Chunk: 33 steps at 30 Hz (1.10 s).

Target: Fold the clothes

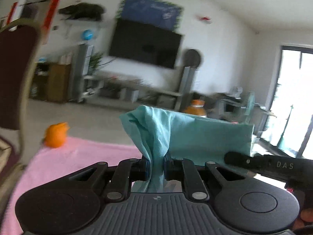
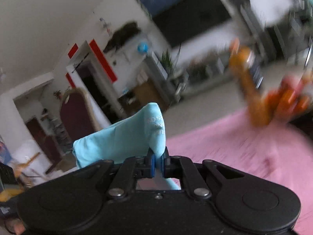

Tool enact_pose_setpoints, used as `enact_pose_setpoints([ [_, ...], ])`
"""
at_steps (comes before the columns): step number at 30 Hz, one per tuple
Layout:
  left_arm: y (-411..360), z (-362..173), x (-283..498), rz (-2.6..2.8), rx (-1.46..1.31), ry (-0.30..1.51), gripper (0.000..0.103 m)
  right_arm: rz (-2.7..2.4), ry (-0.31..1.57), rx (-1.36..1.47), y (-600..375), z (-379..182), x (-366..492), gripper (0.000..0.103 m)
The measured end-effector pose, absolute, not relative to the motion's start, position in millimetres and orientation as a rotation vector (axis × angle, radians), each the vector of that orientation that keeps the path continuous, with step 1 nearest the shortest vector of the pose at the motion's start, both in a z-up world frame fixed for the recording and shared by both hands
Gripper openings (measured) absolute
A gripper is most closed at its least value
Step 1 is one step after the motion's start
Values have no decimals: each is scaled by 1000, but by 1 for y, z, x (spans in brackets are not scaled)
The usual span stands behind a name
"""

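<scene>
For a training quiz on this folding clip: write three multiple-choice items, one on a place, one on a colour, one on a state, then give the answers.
1. Where is the orange object in the left wrist view?
A. on the pink cloth's far edge
B. between the jaws
C. on the television

2. What colour is the garment?
A. red
B. light blue-green
C. black

3. How does the right gripper stand?
A. wide open, nothing in it
B. shut on the garment
C. out of view

Answers:
1 A: the orange object sits at the far edge of the pink cloth.
2 B: the garment is light blue-green in both views.
3 B: the right gripper pinches fabric, as does the left gripper.
</scene>
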State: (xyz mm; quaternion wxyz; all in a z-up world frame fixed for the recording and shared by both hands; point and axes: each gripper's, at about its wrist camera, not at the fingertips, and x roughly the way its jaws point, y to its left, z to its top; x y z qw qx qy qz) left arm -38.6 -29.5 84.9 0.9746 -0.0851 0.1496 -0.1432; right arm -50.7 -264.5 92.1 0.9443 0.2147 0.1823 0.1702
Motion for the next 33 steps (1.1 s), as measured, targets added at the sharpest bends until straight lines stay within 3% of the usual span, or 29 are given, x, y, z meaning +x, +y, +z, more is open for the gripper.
enact_pose_setpoints([
  [5, -114, 61, -23, -408, -150, 390, 12, 155, 336, 303, -322, 101, -90, 6],
  [17, -207, -8, 52, -455, -130, 588, 12, -35, 468, 454, -447, 17, -44, 6],
  [20, -219, -16, 82, -411, -121, 613, 22, -45, 516, 475, -459, 3, -18, 6],
  [21, -222, -18, 94, -379, -112, 621, 26, -47, 532, 481, -463, -1, -9, 11],
  [22, -223, -20, 104, -346, -100, 623, 26, -68, 544, 480, -466, -5, -1, 30],
  [24, -218, -20, 119, -280, -71, 610, 27, -138, 559, 465, -470, -10, 9, 54],
  [26, -206, -21, 125, -238, -56, 598, 31, -173, 569, 471, -476, -13, 9, 54],
  [33, -172, -45, 101, -263, -120, 748, 28, -199, 654, 617, -491, -30, -11, 56],
])
